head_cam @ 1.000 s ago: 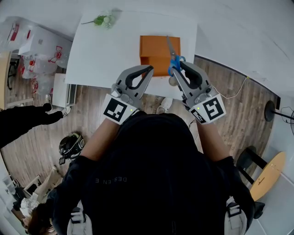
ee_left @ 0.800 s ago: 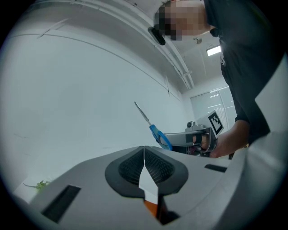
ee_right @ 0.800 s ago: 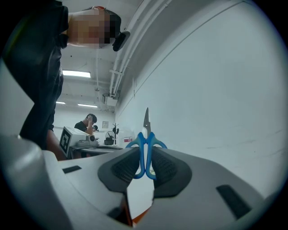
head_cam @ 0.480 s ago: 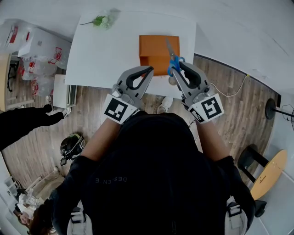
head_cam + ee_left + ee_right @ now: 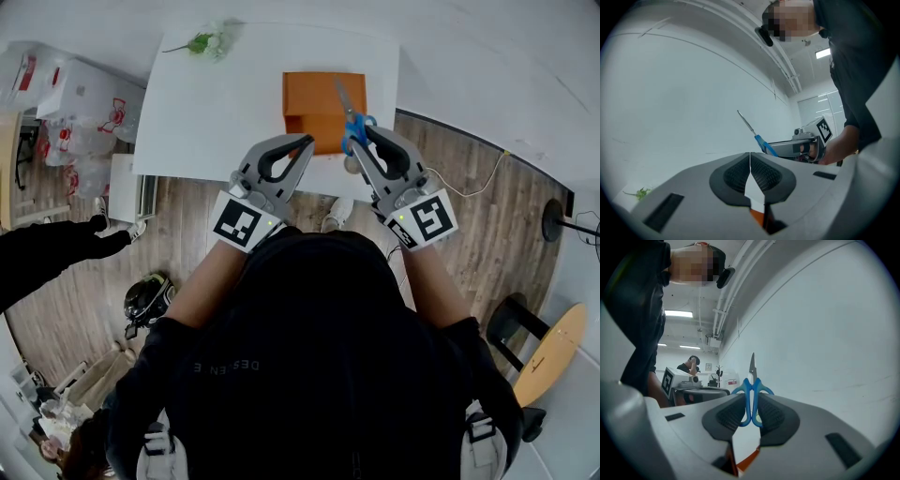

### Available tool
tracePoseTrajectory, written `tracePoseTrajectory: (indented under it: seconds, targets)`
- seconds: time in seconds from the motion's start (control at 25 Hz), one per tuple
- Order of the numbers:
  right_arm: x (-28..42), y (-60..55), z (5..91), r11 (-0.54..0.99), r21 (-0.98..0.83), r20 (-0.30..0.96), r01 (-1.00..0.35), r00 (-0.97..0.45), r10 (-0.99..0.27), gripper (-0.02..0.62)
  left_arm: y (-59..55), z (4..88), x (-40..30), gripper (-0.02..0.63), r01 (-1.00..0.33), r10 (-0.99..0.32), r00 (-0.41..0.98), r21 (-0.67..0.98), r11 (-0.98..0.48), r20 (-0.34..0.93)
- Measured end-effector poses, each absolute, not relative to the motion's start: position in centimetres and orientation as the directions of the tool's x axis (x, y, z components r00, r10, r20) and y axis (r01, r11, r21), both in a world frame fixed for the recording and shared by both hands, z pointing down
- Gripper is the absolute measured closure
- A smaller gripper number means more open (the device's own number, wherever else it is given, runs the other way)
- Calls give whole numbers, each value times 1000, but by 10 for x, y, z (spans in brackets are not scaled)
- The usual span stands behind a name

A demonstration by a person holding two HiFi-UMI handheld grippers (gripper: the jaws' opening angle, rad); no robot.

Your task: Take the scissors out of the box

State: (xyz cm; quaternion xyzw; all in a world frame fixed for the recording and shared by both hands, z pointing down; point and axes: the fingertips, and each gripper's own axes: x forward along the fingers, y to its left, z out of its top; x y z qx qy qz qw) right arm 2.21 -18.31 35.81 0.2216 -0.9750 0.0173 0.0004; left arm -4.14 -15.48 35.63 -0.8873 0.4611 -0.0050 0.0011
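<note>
The right gripper (image 5: 356, 150) clamps the blue handles of the scissors (image 5: 352, 120), which are raised over the right side of the orange box (image 5: 314, 98) with the blades angled up and away. The left gripper (image 5: 305, 142), jaws shut on nothing, is at the box's near edge. Left of the box, the bare white table (image 5: 225, 112) runs to a green sprig (image 5: 208, 41) at the far corner.
</note>
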Motion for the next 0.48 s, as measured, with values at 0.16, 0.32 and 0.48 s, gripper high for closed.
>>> tracePoseTrajectory:
  seconds: [0.16,0.32,0.48]
  targets:
    - [22,-185,359,900,-30,15,-436,-900,-436,502,-155,356,-42,586,-817,-817,577,-9,-577,10]
    - [22,-186,361,901,-27,20,-434,-901,-433,502,-156,357,-43,586,-818,-818,575,-8,-575,10]
    - [22,-186,363,901,-24,22,-434,-901,-433,503,-156,359,-43,586,-819,-819,574,-9,-574,14]
